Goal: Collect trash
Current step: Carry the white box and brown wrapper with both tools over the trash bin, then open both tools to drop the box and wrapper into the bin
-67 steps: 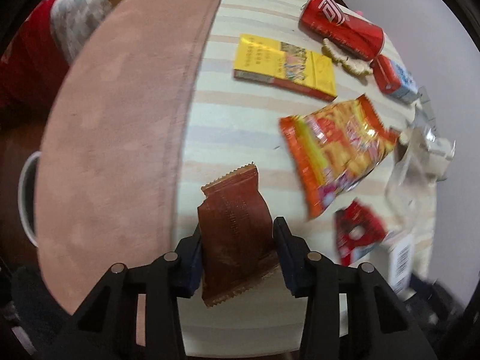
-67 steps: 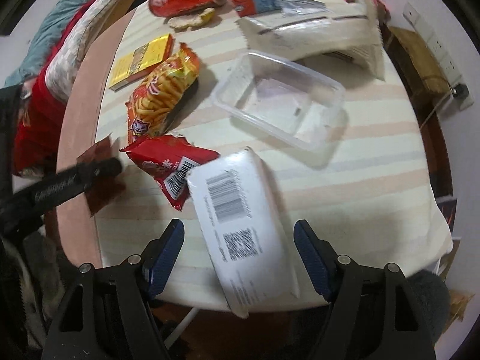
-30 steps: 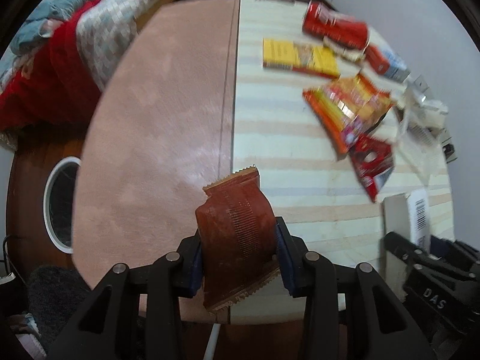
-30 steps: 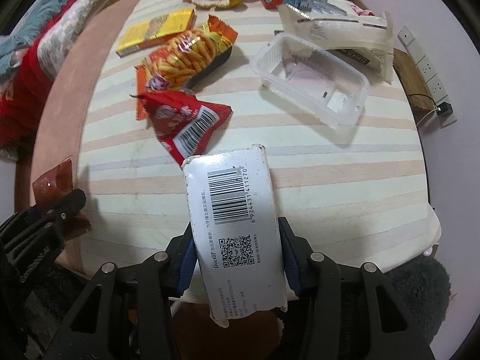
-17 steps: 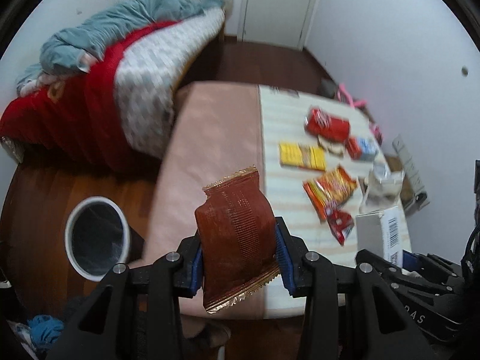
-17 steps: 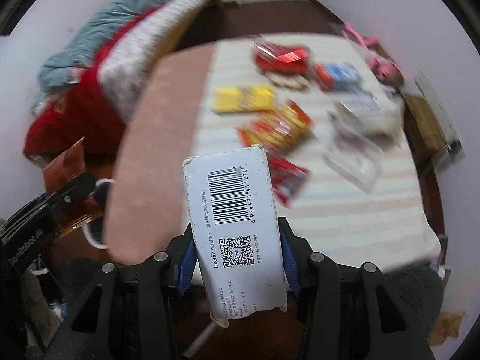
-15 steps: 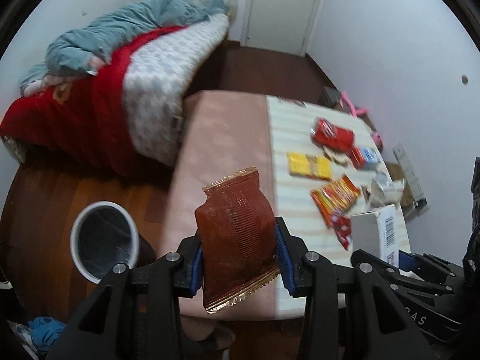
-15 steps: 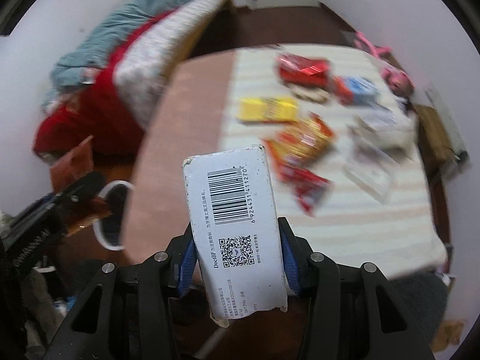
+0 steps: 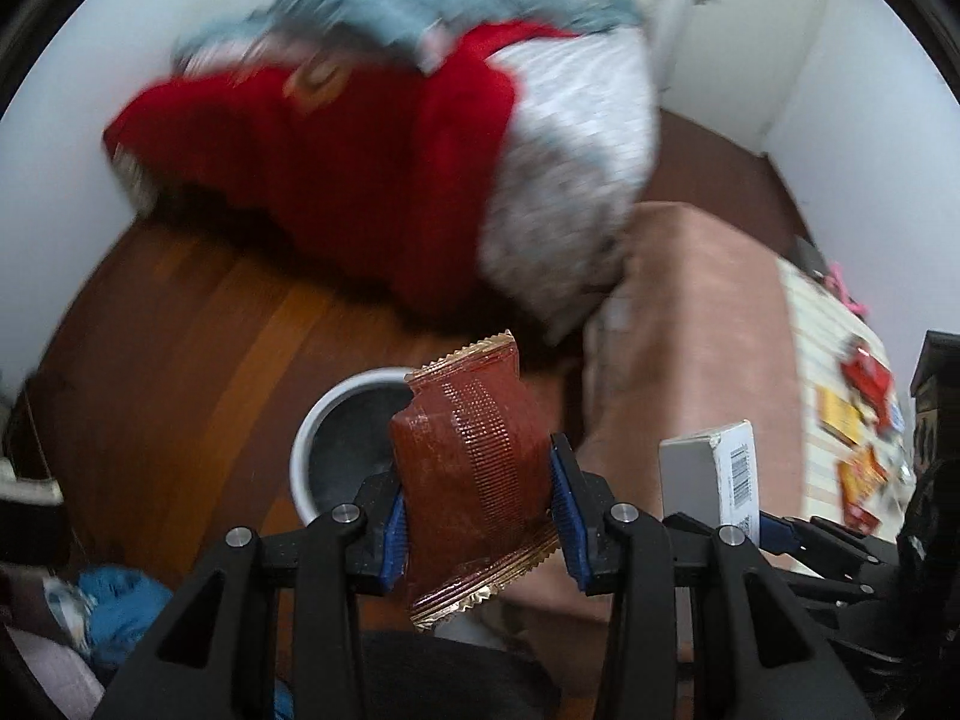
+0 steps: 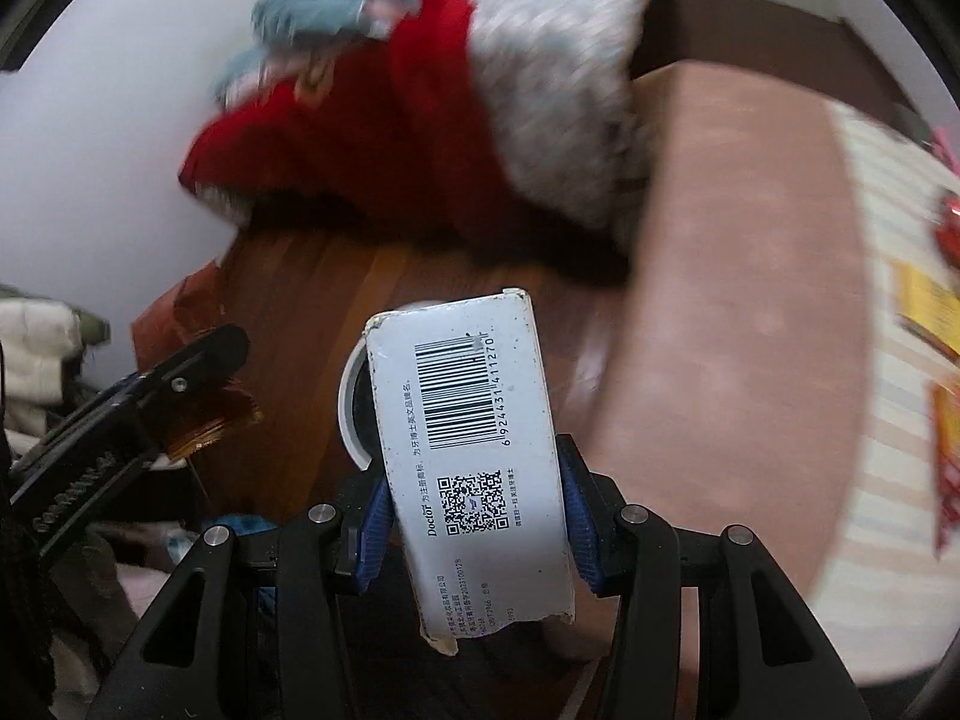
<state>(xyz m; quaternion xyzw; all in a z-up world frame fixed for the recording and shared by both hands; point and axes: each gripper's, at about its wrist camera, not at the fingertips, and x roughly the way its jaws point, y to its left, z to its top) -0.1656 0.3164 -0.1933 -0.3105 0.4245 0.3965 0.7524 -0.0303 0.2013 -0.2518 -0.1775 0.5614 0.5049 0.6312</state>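
Right up close, the left gripper [image 9: 474,516] has its blue pads pressed on both sides of a brown wrapper [image 9: 471,468], so its jaws are partly closed and holding it by the lower half. That wrapper looks thin, light and crinkly; it bends where the pads pinch it, and I think it would drop slowly and could flutter sideways once let go. Holding it low and across the middle seems a good spot, because the top flap sticks up free. Next to it, the right gripper [image 10: 474,516] has its jaws a bit wider, pressed on the long sides of a white box [image 10: 468,420] with a barcode. The box looks like stiff card and probably light, maybe empty; its bottom corner is torn. The flat sides give the pads a firm place to push, though a hard squeeze could dent it. Just past both pieces of trash sits a round bin [image 9: 336,438] with a white rim on the wood floor [image 9: 198,330], partly hidden behind them. Farther off is a pink table edge [image 9: 708,330], with more snack packets [image 9: 864,372] left on the striped cloth. Farthest back is a bed [image 9: 372,138] piled with red and blue-grey blankets, all blurry.
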